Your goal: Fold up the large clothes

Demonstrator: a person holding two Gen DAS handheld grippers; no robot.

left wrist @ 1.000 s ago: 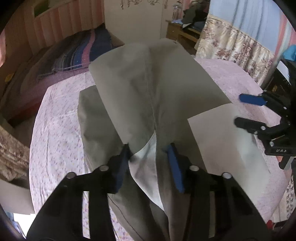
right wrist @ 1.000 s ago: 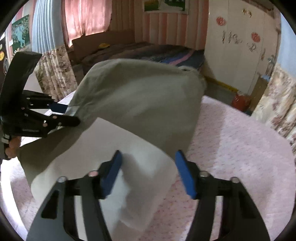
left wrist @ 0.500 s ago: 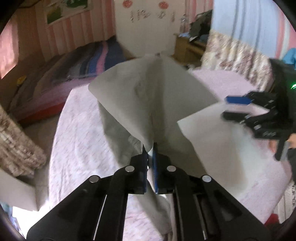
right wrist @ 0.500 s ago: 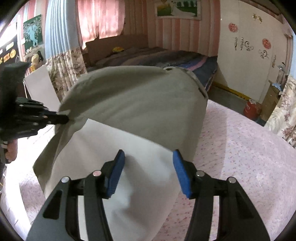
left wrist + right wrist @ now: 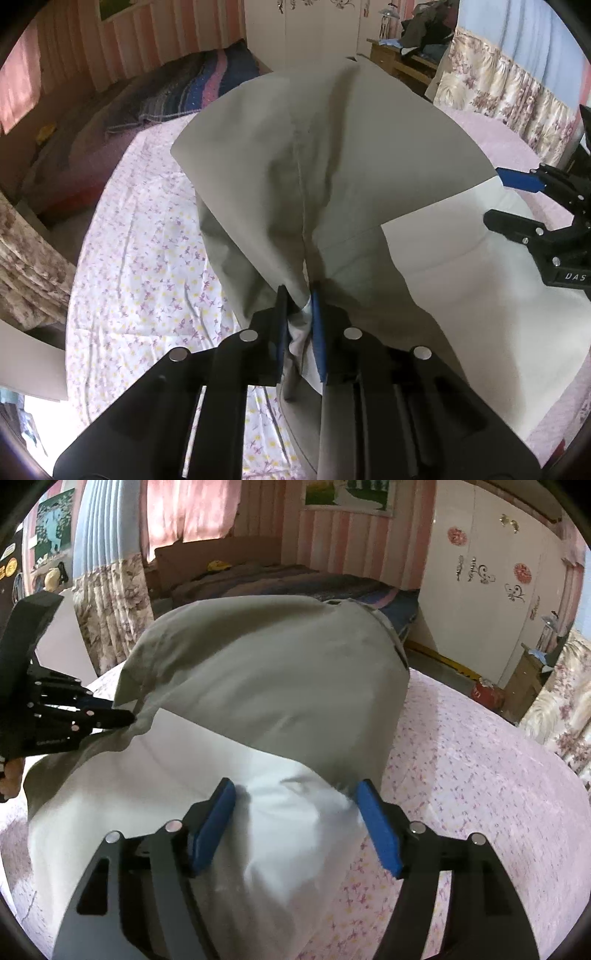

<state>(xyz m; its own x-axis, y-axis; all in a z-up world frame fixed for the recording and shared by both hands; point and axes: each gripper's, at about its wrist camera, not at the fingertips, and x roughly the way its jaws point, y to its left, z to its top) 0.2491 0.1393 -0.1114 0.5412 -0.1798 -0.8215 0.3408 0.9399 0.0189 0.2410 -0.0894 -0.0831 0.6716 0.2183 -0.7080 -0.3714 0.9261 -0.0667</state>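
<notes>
A large grey-beige garment [image 5: 332, 155] lies partly folded on the bed's pink floral sheet [image 5: 147, 288]; one layer is lifted into a taut tent. My left gripper [image 5: 300, 308] pinches a bunched fold of it near a seam, and its jaws are opening slightly with the cloth still between the pads. In the right wrist view the left gripper [image 5: 123, 716] holds that fold up at the left. My right gripper [image 5: 297, 805] hovers over the garment's pale lower layer [image 5: 184, 794]. Its jaws are opening, the cloth lies beneath them, and neither pad presses on it. The right gripper [image 5: 508, 201] also shows at the garment's right edge.
A second bed with a striped blanket [image 5: 177, 92] stands beyond. White wardrobe doors [image 5: 491, 590], flowered curtains [image 5: 509, 85] and a wooden desk [image 5: 399, 62] ring the bed. A red object [image 5: 487, 694] sits on the floor. A white sheet [image 5: 29, 362] lies at lower left.
The left gripper's jaws went from wide apart to pinched on a fold of the garment, and it moved in lower. The right gripper's jaws spread wider over the cloth.
</notes>
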